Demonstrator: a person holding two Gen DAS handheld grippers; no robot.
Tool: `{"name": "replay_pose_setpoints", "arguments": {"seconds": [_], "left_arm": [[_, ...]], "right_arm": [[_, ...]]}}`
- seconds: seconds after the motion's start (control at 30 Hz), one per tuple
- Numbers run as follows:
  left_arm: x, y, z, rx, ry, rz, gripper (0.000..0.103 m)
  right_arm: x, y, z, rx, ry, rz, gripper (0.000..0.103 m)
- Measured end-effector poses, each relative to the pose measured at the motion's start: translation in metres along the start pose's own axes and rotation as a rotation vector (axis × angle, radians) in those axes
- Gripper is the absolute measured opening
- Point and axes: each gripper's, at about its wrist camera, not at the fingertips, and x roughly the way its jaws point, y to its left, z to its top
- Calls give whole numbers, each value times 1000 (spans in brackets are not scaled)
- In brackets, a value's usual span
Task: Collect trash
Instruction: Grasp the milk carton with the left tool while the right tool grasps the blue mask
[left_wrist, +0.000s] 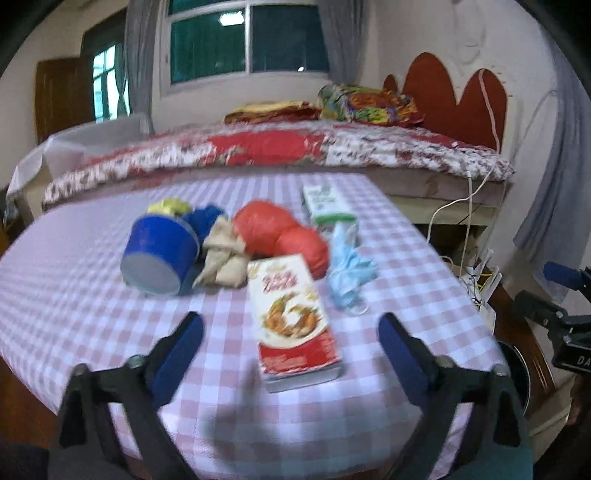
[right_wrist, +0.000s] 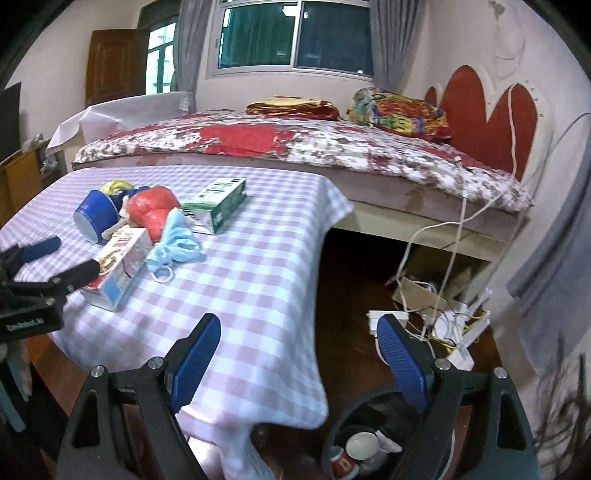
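Trash lies on the checked tablecloth (left_wrist: 92, 314): a red-and-white food carton (left_wrist: 293, 321) nearest, a blue cup on its side (left_wrist: 159, 254), a beige wrapper (left_wrist: 223, 260), an orange bag (left_wrist: 280, 232), a light blue glove and mask (left_wrist: 349, 267), and a green-and-white box (left_wrist: 325, 203). My left gripper (left_wrist: 290, 338) is open and empty, its fingers either side of the carton's near end, above the table. My right gripper (right_wrist: 299, 345) is open and empty over the table's right corner, above a black bin (right_wrist: 365, 443) holding cups. The carton (right_wrist: 118, 266) and left gripper (right_wrist: 55, 258) also show in the right wrist view.
A bed with a floral quilt (right_wrist: 295, 144) stands behind the table. White cables and a power strip (right_wrist: 443, 321) lie on the floor under the bed's end. The tablecloth corner (right_wrist: 295, 387) hangs down beside the bin.
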Motion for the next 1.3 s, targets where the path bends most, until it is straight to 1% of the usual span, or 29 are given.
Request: {"name": "replay_pose_setpoints", "arguments": {"seconds": [0.1,0.2,0.23,0.27,0.3,0.33,0.4,0.5,0.63,0.73,0.9,0.93,1.07,1.13,1.17,1.2,1.23,1.3], "left_arm": [[9,4,-5,-20,25,-5,88],[21,7,-8,-35,62,-20,80],[25,8,-9,-37,76,-36,77],[27,8,-9,-36,85,-50,72],[30,10,-11,-35,96,-78,55],[29,10,-11,-35,93,-81,53],[27,15,-11,-37,85,-81,53],[22,24,-11,-51,73,-74,53],[18,38,-11,-64,66,-53,53],[16,45,-9,-68,57,-37,53],[16,58,-7,-76,51,-15,53],[16,60,-8,-79,54,-12,53],[17,68,-11,-87,63,-6,53],[18,70,-12,-88,65,-6,53],[18,70,-12,-87,66,-8,53],[18,70,-12,-86,67,-9,53],[18,70,-12,-85,67,-11,53],[17,69,-11,-84,65,-16,53]], "right_arm": [[11,4,3,12,14,12,88],[21,7,5,28,25,17,88],[23,8,6,31,28,17,88],[26,9,8,36,31,19,88],[29,10,9,40,34,24,88],[32,12,11,45,36,29,88],[36,16,14,51,35,41,88],[44,28,22,58,30,94,88],[54,57,36,36,17,168,88],[61,78,44,11,14,202,88],[82,100,50,-16,58,235,73],[86,104,50,-23,70,238,72],[103,116,50,-37,111,256,57],[111,120,48,-37,135,265,51],[113,121,48,-36,143,269,44],[115,121,47,-34,153,274,30],[115,121,47,-35,150,281,22],[111,120,47,-41,134,285,18]]}}
